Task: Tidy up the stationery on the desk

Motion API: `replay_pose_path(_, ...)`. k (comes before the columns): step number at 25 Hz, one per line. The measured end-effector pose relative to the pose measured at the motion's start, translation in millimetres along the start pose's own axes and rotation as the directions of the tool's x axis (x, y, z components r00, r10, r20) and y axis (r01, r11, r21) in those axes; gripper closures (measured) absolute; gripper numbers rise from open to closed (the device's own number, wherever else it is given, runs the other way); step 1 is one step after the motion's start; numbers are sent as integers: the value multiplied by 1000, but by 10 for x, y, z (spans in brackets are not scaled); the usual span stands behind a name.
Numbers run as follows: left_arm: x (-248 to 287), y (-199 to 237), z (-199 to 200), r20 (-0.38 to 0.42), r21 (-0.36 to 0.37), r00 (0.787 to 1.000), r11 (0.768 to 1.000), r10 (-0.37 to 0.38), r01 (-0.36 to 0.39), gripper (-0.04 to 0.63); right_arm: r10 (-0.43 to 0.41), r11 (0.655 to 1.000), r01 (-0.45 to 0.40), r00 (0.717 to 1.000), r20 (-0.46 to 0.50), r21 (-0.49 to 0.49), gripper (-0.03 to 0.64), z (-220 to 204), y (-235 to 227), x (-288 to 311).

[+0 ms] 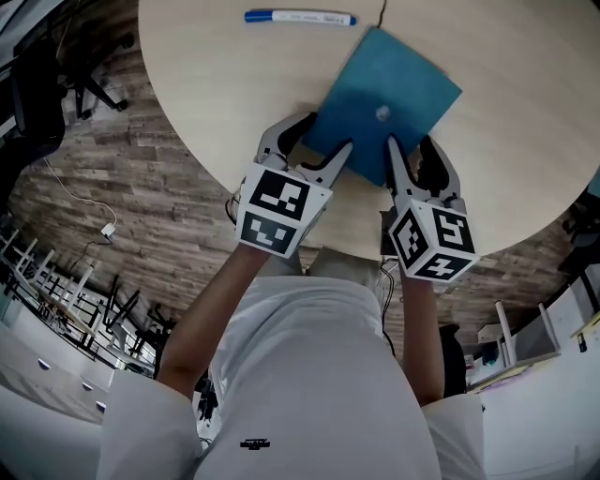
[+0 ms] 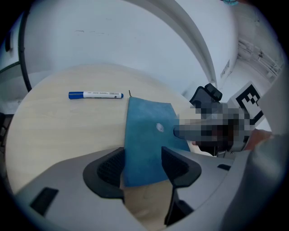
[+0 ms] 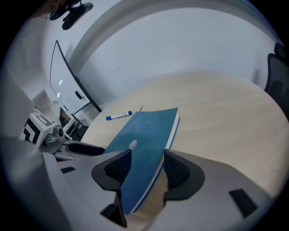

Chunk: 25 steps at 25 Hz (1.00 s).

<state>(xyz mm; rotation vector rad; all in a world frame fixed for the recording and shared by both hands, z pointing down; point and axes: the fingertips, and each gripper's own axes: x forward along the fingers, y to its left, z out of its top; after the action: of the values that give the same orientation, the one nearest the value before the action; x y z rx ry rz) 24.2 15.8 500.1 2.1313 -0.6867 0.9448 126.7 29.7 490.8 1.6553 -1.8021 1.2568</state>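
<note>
A blue notebook (image 1: 384, 94) (image 2: 146, 135) (image 3: 144, 140) lies on the round pale desk (image 1: 216, 84), its near corner over the desk's front edge. My left gripper (image 1: 319, 136) (image 2: 142, 167) is open, its jaws standing either side of the notebook's near left edge. My right gripper (image 1: 411, 150) (image 3: 146, 167) is also open around the near right corner, where the notebook sits tilted between the jaws with its page edge showing. A blue-capped white marker (image 1: 300, 17) (image 2: 95, 94) (image 3: 118, 115) lies farther back on the desk.
A thin dark cable (image 1: 382, 11) ends just behind the notebook. Office chairs (image 1: 56, 75) stand on the wood-pattern floor to the left. The desk's front edge runs just under both grippers. A white wall rises behind the desk.
</note>
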Motion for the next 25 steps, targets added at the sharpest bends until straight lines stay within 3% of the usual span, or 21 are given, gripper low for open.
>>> replay_pose_path(12, 107, -446, -99, 25, -91, 1000, 996, 10, -7, 345, 74, 990, -75, 997, -15, -121, 396, 171, -290, -59)
replay_pose_path(25, 129, -497, -110, 57, -150, 995, 986, 82, -73, 345, 108, 978, -115, 993, -49, -175, 396, 143, -368, 1)
